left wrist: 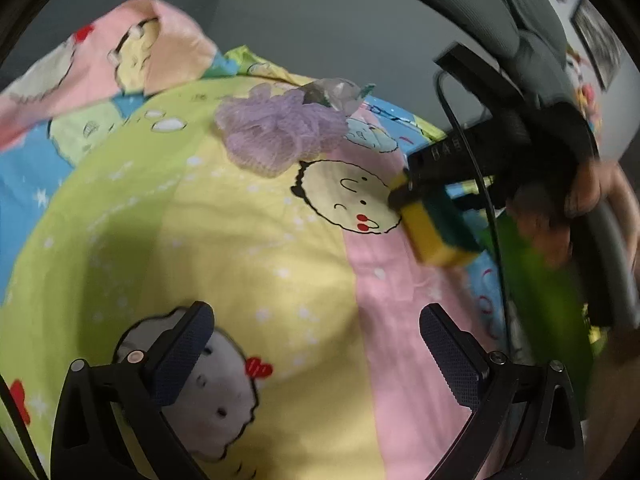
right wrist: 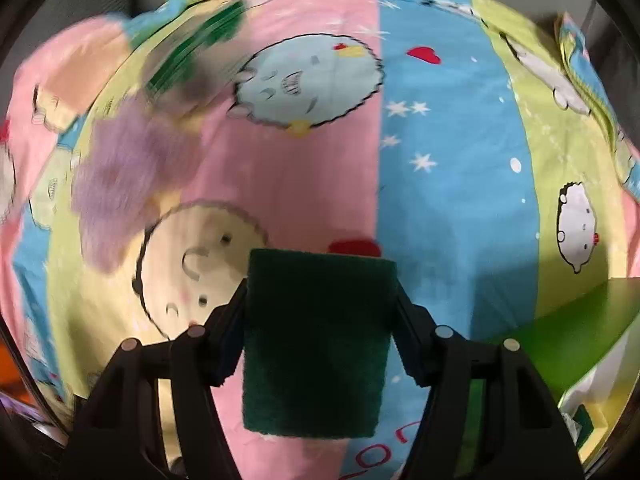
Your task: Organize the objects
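1. My right gripper (right wrist: 320,320) pinches the sponge (right wrist: 316,344) at lower centre of its view, green scouring side facing the camera, jaws about half closed against its two sides

2. In the left view the same sponge (left wrist: 438,228) sits at right of frame, on or just above the cartoon bedsheet (left wrist: 248,248); which, I cannot tell

3. My left gripper (left wrist: 316,356) hangs wide open and empty over the sheet at the bottom of its frame

4. A purple bath pouf (left wrist: 276,132) lies at upper centre, untouched

5. Risk, as I judge it: the soft sponge may squash and slip free, or a low pad may snag the sheet
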The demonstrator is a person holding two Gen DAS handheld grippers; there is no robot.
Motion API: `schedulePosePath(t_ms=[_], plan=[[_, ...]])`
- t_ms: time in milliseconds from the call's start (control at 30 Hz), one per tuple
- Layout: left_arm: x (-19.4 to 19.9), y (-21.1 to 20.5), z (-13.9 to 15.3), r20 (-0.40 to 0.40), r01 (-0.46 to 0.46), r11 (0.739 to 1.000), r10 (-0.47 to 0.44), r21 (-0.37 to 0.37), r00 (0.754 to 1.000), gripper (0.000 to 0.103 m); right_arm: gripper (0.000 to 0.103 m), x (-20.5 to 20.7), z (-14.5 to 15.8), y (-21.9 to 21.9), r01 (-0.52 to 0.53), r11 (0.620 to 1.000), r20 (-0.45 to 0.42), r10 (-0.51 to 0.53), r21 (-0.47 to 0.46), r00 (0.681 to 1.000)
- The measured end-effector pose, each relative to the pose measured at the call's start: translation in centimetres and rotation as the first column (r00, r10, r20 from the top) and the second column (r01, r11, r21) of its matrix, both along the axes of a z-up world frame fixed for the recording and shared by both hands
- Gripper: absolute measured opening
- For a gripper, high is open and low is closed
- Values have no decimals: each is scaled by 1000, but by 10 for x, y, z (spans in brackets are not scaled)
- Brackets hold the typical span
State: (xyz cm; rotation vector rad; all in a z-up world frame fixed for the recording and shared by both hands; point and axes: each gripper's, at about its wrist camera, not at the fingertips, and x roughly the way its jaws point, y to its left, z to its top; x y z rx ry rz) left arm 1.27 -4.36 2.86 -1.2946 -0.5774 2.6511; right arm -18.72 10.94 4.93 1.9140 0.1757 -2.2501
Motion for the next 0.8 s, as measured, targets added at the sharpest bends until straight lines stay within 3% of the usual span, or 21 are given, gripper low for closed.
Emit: schedulePosePath(t_ms=[133, 333, 533, 633, 800], plan=[[8, -16, 10, 1, -36, 998, 36, 55, 999, 102, 62, 30, 5, -6, -32, 998, 7, 32, -59, 999], [20, -26, 22, -6, -59, 997, 59, 51, 998, 102, 62, 84, 11, -5, -80, 983, 0, 82, -167, 997], [36, -24, 40, -61, -6, 999, 9, 54, 998, 102, 62, 139, 9, 5, -67, 963, -31, 61, -261, 998], [39, -23, 42, -75, 37, 995, -30, 98, 997, 102, 63, 160, 13, 11, -50, 975, -98, 29, -218, 995], [45, -12, 43, -87, 114, 981, -101, 154, 991, 102, 64, 161, 6, 27, 3, 964, -104, -32, -267, 994]])
